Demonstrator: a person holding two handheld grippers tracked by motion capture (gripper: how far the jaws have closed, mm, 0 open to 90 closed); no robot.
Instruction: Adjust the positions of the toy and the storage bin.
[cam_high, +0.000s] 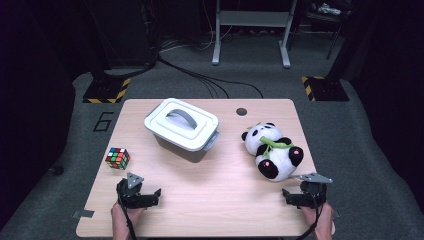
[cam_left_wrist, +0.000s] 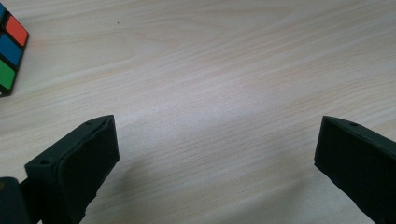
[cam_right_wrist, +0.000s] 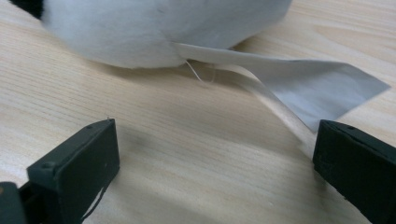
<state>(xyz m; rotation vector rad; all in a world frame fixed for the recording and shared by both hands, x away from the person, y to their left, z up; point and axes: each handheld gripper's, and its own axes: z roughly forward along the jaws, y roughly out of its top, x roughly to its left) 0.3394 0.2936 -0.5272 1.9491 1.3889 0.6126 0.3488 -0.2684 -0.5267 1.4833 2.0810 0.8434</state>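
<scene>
On the wooden table a grey lidded box with a handle stands at the middle left. A plush panda lies on its back at the right, and a colour cube sits at the left. My left gripper rests near the front edge, just below the cube, open over bare wood; the cube's corner shows at the far left of its view. My right gripper is open just in front of the panda's white body, whose fabric tag reaches toward the right jaw.
A round cable hole is in the table's back edge. Beyond the table are grey carpet, black cables, a frame's metal legs and stands with yellow-black striped bases. Bare wood lies between the two grippers.
</scene>
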